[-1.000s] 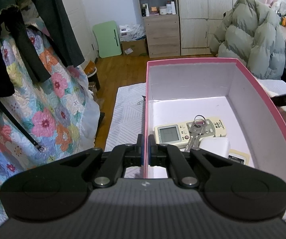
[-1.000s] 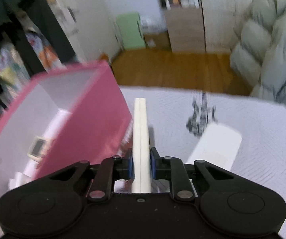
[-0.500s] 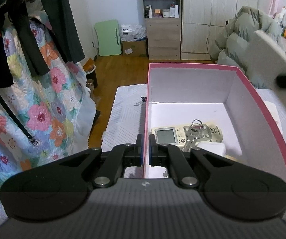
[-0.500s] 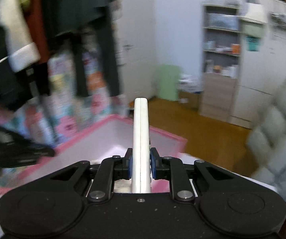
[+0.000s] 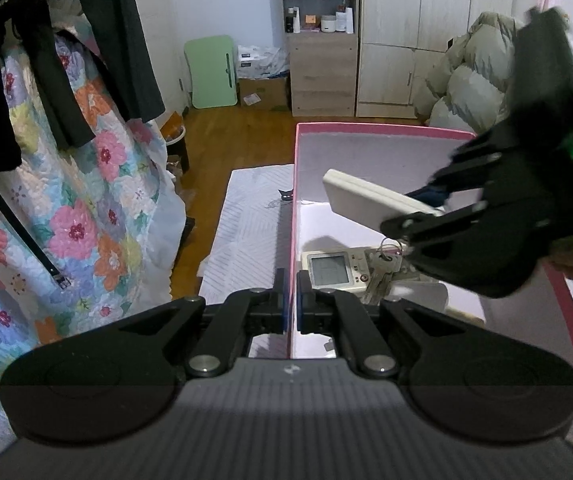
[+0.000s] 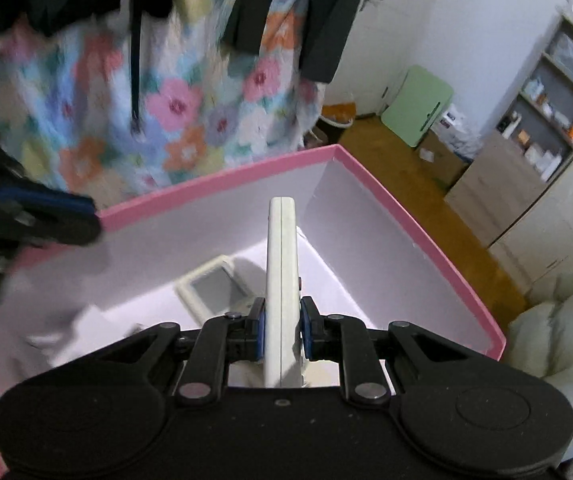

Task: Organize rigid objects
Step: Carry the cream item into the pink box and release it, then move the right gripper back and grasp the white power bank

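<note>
A pink box (image 5: pixel 386 130) with a white inside stands on the bed. My left gripper (image 5: pixel 291 304) is shut on its near-left wall; in the right wrist view that gripper (image 6: pixel 82 212) shows blurred at the box rim (image 6: pixel 222 180). My right gripper (image 6: pixel 282 324) is shut on a flat cream device (image 6: pixel 282 260) held edge-up above the box interior. From the left wrist view the cream device (image 5: pixel 366 200) juts leftward from the right gripper (image 5: pixel 426 204). On the box floor lie a remote with a grey screen (image 5: pixel 334 268), a bunch of keys (image 5: pixel 382 268) and a white block (image 5: pixel 422 294).
A floral quilt (image 5: pixel 70 208) and dark hanging clothes (image 5: pixel 118 40) fill the left side. A white bed cover (image 5: pixel 246 224) lies beside the box, with wooden floor (image 5: pixel 238 136) beyond. A puffy coat (image 5: pixel 470 80), a cabinet (image 5: pixel 322 64) and a green board (image 5: pixel 212 72) stand further back.
My right gripper carried the cream device from over the bed beside the box to above the box interior, rolling as it went. The left gripper kept its hold on the box wall.
</note>
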`<move>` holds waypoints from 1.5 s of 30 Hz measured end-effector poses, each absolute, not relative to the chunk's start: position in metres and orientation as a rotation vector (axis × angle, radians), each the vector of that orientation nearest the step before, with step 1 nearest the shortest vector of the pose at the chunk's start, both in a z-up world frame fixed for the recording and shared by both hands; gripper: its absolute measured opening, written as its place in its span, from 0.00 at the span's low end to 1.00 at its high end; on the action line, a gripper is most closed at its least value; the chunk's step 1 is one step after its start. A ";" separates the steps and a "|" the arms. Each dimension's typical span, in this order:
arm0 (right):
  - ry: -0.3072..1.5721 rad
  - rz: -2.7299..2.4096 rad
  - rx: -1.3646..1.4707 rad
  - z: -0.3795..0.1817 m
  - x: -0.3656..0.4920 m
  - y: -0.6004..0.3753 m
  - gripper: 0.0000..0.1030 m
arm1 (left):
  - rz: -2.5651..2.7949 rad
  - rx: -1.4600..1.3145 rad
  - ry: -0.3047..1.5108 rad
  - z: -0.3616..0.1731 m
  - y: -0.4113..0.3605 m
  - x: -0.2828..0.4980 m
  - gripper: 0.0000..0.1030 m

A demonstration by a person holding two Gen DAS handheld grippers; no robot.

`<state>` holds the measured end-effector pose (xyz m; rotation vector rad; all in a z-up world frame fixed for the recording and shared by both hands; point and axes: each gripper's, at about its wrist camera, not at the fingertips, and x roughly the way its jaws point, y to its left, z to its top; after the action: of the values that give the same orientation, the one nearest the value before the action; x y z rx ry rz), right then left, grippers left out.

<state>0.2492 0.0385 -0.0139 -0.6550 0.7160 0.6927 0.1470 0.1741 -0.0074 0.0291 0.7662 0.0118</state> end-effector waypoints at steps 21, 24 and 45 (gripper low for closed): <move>0.643 0.770 -0.156 0.040 0.206 -0.095 0.61 | 0.014 0.009 0.805 -0.012 0.179 0.156 0.04; 0.614 0.702 -0.146 0.035 0.193 -0.127 0.62 | 0.014 -0.004 0.814 -0.013 0.180 0.158 0.04; 0.964 0.209 0.200 -0.092 0.272 -0.222 0.65 | 0.030 0.055 0.778 -0.003 0.169 0.154 0.04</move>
<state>0.2717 -0.2220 -0.0921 0.2003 0.9638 0.2089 0.1537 0.1689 -0.0028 0.0554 0.7785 0.0297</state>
